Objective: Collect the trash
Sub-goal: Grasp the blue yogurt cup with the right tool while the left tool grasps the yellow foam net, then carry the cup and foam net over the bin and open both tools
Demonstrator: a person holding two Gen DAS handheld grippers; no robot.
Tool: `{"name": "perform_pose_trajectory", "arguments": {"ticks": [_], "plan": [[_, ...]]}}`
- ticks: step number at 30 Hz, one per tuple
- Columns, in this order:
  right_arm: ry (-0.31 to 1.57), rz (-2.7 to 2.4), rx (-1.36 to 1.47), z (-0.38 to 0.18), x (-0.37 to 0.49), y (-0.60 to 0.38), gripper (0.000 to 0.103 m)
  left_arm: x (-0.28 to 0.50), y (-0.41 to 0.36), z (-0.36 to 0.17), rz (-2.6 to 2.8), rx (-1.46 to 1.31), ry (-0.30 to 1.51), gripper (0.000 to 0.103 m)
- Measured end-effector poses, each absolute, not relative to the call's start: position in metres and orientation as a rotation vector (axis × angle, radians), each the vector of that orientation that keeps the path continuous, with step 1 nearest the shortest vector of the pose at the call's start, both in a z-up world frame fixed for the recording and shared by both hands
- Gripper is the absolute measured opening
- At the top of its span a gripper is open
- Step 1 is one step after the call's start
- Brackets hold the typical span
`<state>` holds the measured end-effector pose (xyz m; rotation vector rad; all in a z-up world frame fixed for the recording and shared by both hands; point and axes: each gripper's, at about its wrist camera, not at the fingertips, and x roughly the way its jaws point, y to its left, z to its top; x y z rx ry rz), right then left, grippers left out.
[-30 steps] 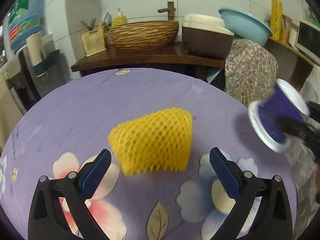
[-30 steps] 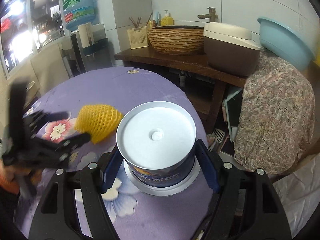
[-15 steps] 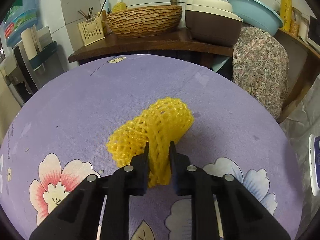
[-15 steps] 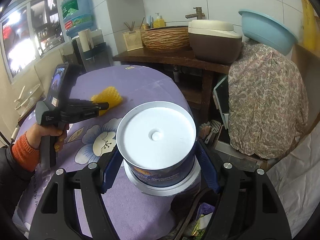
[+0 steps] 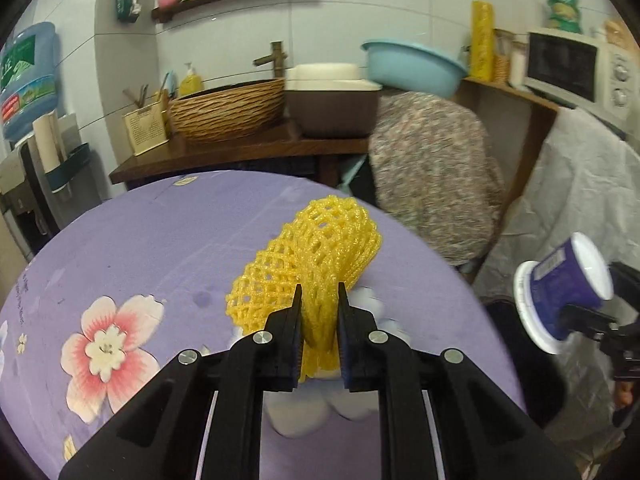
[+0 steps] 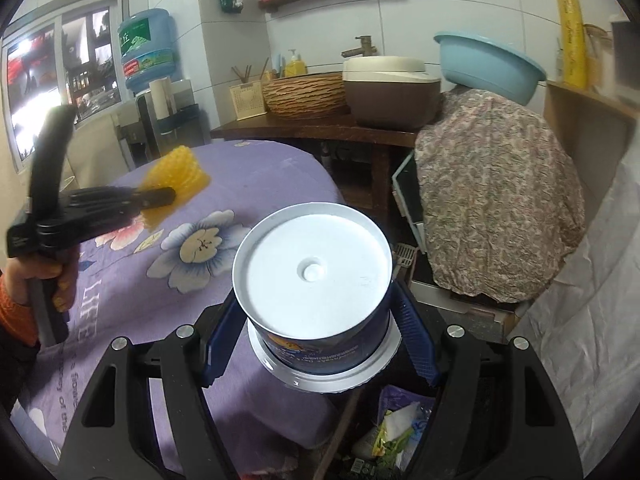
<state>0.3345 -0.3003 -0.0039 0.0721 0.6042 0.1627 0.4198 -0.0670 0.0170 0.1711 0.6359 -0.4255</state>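
Observation:
My left gripper (image 5: pixel 319 300) is shut on a yellow foam fruit net (image 5: pixel 316 256) and holds it lifted above the purple flowered tablecloth (image 5: pixel 140 248). The net also shows in the right wrist view (image 6: pixel 178 172), pinched in the left gripper (image 6: pixel 170 196). My right gripper (image 6: pixel 316 320) is shut on a blue and white round cup (image 6: pixel 316 276), bottom toward the camera, held off the table's edge above a bin with trash (image 6: pixel 396 428). The cup also shows at the right of the left wrist view (image 5: pixel 564 300).
A wooden counter (image 5: pixel 240 152) behind the table carries a woven basket (image 5: pixel 228 112), a brown cooker (image 5: pixel 332 100) and a blue basin (image 5: pixel 412 66). A floral cloth covers something (image 6: pixel 492 196) right of the table. White sheeting (image 5: pixel 580 208) hangs at the right.
My left gripper closed on the yellow net and lifted it off the table. My right gripper carried the cup rightward off the table to above the bin.

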Motion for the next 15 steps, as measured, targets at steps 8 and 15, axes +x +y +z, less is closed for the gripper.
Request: {"name": "perform_pose_trajectory", "arguments": {"ticks": [8,15], "plan": [[0.644,0.04,0.076,-0.049,0.271,-0.336,0.071,0.34,-0.101,0.019,-0.557,0.128,0.642,0.015],[0.801,-0.033,0.066,-0.143,0.265,-0.361,0.08,0.297,-0.156,0.003,-0.666,0.109,0.681,0.015]]}}
